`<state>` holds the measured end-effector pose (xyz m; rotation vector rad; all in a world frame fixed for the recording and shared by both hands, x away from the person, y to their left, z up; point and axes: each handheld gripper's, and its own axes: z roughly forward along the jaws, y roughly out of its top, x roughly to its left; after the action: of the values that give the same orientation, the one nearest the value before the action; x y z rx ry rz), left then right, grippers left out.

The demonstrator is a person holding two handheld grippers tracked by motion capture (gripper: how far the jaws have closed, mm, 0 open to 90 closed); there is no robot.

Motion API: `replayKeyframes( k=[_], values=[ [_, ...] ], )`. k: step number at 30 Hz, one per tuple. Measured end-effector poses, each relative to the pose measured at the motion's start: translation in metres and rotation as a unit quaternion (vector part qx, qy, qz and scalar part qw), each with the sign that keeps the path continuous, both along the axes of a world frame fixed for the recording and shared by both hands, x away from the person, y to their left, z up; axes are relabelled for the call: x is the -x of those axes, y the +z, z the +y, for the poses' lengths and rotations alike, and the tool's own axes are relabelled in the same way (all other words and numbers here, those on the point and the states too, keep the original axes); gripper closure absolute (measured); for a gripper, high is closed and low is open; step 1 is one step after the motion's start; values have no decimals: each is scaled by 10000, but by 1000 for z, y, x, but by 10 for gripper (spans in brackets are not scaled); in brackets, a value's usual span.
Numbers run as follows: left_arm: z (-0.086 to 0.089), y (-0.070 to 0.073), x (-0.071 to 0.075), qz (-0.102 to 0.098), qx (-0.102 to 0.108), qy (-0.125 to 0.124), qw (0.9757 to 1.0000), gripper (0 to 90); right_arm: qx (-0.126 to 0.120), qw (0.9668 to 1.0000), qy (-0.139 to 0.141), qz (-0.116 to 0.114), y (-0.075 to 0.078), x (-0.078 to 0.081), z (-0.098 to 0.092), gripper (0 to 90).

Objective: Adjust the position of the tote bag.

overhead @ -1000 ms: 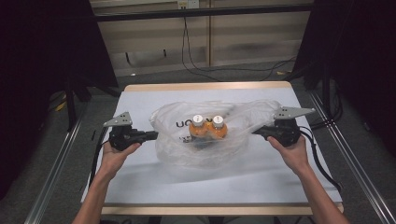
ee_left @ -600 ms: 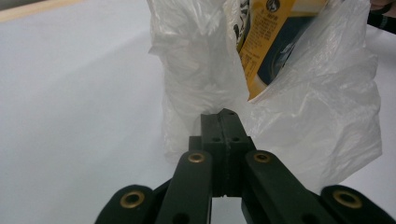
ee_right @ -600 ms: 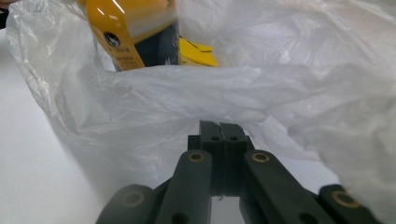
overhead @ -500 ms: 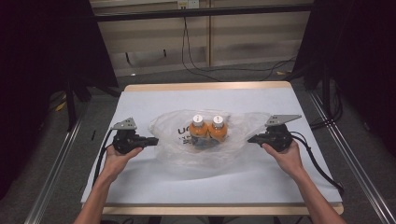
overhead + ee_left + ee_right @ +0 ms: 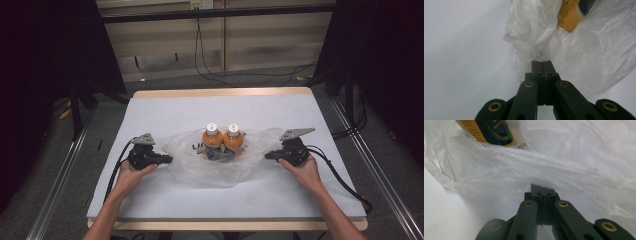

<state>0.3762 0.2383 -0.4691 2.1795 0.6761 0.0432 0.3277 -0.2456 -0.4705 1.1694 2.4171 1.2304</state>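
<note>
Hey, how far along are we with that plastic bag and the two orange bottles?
Done: both orange bottles stand upright inside the clear plastic bag on the table. In hand: the left gripper and right gripper are each shut on a side edge of the bag, low near the tabletop. Left: probably settling the bag and letting go; the jaws haven't released yet.

Two orange bottles (image 5: 222,140), one plastic bag (image 5: 200,167)

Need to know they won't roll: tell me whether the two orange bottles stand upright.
Upright: both orange bottles show white caps on top, standing side by side in the plastic bag.
</note>
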Motion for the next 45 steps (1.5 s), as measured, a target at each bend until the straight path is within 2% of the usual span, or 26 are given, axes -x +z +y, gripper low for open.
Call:
replayKeyframes(
  k=[6,7,9,14,15,16,17,18,19,20,21,24,26,27,31,32,34,36,38,42,43,44,45],
  values=[
    [-5,-10,0,28,-287,-43,9996,900,338,9993,113,105,-10,1,6,900],
    [-6,-12,1,40,-255,-13,9997,900,408,9990,111,136,-14,2,7,900],
    [-4,-13,0,80,-222,-33,9997,900,356,9991,98,183,-14,1,7,900],
    [-4,-13,1,45,-206,2,9998,889,363,9992,85,119,-14,2,7,900],
    [-3,-12,1,34,-207,18,9998,852,365,9992,86,111,-14,2,7,900],
    [-2,-9,2,45,-156,84,9998,779,356,9992,106,111,-14,3,7,900],
    [-2,-9,2,45,-156,84,9998,752,324,9994,103,113,-13,3,7,893],
    [2,-6,2,98,-13,156,9998,705,286,9995,92,107,-12,4,7,867],
    [2,-6,2,98,-13,156,9998,653,286,9995,92,107,-12,4,7,867],
    [4,-4,1,126,91,192,9997,653,252,9996,72,88,-11,5,6,844],
    [6,-2,2,135,158,213,9996,586,192,9998,75,31,-9,5,6,823],
    [8,2,6,87,236,294,9993,451,97,9999,71,-3,-6,9,4,772],
    [8,6,10,78,267,307,9991,354,37,10000,73,-48,-3,12,3,686],
    [8,8,12,-10,322,291,9991,330,12,10000,58,-56,-1,14,2,615],
    [9,18,19,-137,547,245,9981,210,-169,9997,-38,-163,7,22,-2,439],
    [10,20,21,-173,545,265,9980,199,-250,9994,-86,-204,9,23,-3,410],
    [17,26,25,-298,751,368,9961,197,-374,9989,-202,-201,12,27,-6,345],
    [19,28,25,-317,807,394,9955,202,-424,9986,-246,-197,13,32,-10,336],
    [25,34,26,-385,1041,496,9926,215,-436,9982,-340,-236,15,39,-15,299],
    [28,40,29,-501,1130,507,9910,244,-516,9968,-475,-385,21,47,-24,293],
    [28,43,31,-519,1184,481,9904,294,-576,9954,-594,-473,27,52,-29,300],
    [28,46,32,-576,1262,479,9892,312,-590,9950,-627,-502,29,53,-31,315],
    [28,46,32,-576,1262,479,9892,309,-590,9950,-627,-502,29,53,-31,315]
  ],
)
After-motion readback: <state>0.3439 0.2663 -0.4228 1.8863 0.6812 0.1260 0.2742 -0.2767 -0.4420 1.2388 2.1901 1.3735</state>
